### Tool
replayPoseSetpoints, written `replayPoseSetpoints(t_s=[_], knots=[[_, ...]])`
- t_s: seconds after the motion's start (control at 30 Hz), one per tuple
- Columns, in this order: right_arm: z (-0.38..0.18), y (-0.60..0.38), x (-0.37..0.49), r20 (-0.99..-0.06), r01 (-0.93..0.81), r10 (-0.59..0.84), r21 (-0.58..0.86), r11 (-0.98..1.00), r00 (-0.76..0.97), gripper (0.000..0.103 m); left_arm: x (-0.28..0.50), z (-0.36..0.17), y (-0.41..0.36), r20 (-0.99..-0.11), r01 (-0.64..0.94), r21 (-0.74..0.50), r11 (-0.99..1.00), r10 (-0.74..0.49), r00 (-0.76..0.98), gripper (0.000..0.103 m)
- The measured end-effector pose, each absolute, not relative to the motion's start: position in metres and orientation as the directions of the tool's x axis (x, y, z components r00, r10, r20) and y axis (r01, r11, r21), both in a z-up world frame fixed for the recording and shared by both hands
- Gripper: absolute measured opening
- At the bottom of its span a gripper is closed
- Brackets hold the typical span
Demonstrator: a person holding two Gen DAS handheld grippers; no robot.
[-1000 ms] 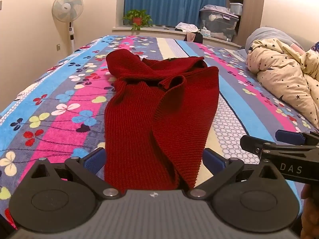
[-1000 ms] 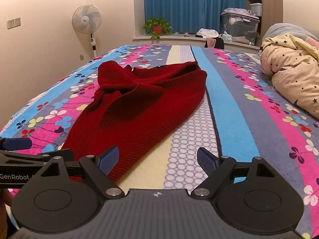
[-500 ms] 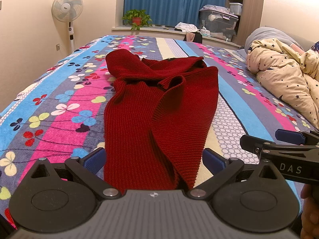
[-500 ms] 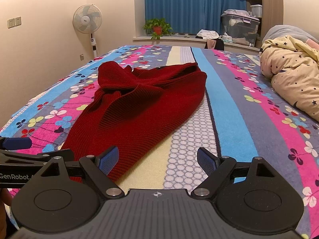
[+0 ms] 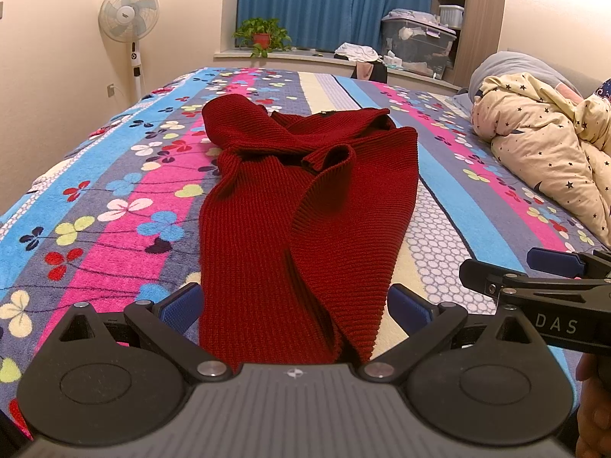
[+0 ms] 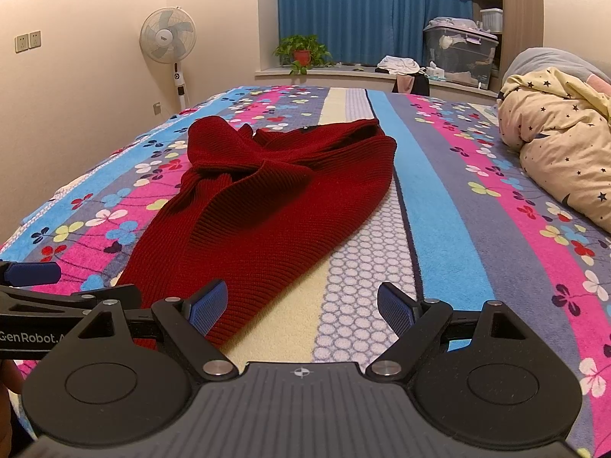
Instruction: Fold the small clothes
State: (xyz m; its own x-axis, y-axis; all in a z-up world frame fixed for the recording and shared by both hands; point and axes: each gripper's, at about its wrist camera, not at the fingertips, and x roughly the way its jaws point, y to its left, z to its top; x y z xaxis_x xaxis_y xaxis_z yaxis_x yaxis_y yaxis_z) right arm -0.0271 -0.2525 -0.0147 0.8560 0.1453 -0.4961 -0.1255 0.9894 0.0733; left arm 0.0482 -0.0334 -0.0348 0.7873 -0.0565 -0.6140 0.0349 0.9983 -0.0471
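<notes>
Red sweater [image 5: 305, 206] lies lengthwise on the bedspread [image 5: 114, 206]. Left gripper [image 5: 294, 307] straddles its near hem, fingers wide; right gripper [image 6: 301, 305] beside the hem, fingers wide.

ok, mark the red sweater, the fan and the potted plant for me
red sweater [image 5: 263, 236], left wrist view, on its ribbed body panel
fan [image 6: 168, 35], right wrist view, on the middle of its round head
potted plant [image 6: 302, 54], right wrist view, on its red pot

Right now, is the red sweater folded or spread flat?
Partly folded, untidily: the red sweater has both sides lapped over its middle, sleeves bunched near the collar, on the bedspread.
</notes>
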Motion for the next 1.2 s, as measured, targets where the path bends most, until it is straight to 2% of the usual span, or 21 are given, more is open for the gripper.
replayPoseSetpoints(t_s=[0.77, 0.83, 0.87, 0.9, 0.97, 1.0, 1.1, 1.17, 1.2], knots=[[-0.010, -0.257, -0.031, -0.480, -0.123, 0.144, 0.075, 0.990, 0.865, 0.087, 0.046, -0.030, -0.031, -0.606, 0.049, -0.055, 0.997, -0.072, 0.792, 0.102], [-0.008, -0.256, -0.032, -0.463, -0.120, 0.141, 0.074, 0.990, 0.875, 0.083, 0.049, -0.023, -0.024, -0.606, 0.073, -0.070, 0.995, -0.101, 0.789, 0.102], [-0.007, -0.258, -0.033, -0.451, -0.120, 0.141, 0.076, 0.990, 0.881, 0.072, 0.053, -0.018, -0.020, -0.602, 0.090, -0.059, 0.994, -0.107, 0.791, 0.099], [-0.005, -0.261, -0.034, -0.438, -0.122, 0.147, 0.085, 0.989, 0.887, 0.057, 0.058, -0.012, -0.016, -0.595, 0.106, -0.034, 0.994, -0.105, 0.797, 0.088], [-0.008, -0.261, -0.031, -0.438, -0.137, 0.170, 0.106, 0.985, 0.883, 0.041, 0.072, -0.002, -0.007, -0.590, 0.138, 0.016, 0.990, -0.102, 0.801, 0.073], [-0.008, -0.262, -0.031, -0.430, -0.136, 0.170, 0.109, 0.985, 0.887, 0.036, 0.081, 0.002, -0.002, -0.586, 0.154, 0.036, 0.987, -0.104, 0.804, 0.067], [-0.007, -0.265, -0.030, -0.399, -0.126, 0.161, 0.115, 0.985, 0.903, 0.036, 0.108, 0.003, 0.020, -0.574, 0.186, 0.065, 0.980, -0.116, 0.811, 0.056], [-0.007, -0.266, -0.027, -0.411, -0.125, 0.163, 0.116, 0.985, 0.897, 0.036, 0.126, -0.011, 0.035, -0.591, 0.156, 0.077, 0.985, -0.081, 0.802, 0.055], [-0.008, -0.266, -0.026, -0.413, -0.128, 0.164, 0.115, 0.985, 0.896, 0.036, 0.135, -0.024, 0.042, -0.629, 0.126, 0.070, 0.990, -0.055, 0.775, 0.055]])
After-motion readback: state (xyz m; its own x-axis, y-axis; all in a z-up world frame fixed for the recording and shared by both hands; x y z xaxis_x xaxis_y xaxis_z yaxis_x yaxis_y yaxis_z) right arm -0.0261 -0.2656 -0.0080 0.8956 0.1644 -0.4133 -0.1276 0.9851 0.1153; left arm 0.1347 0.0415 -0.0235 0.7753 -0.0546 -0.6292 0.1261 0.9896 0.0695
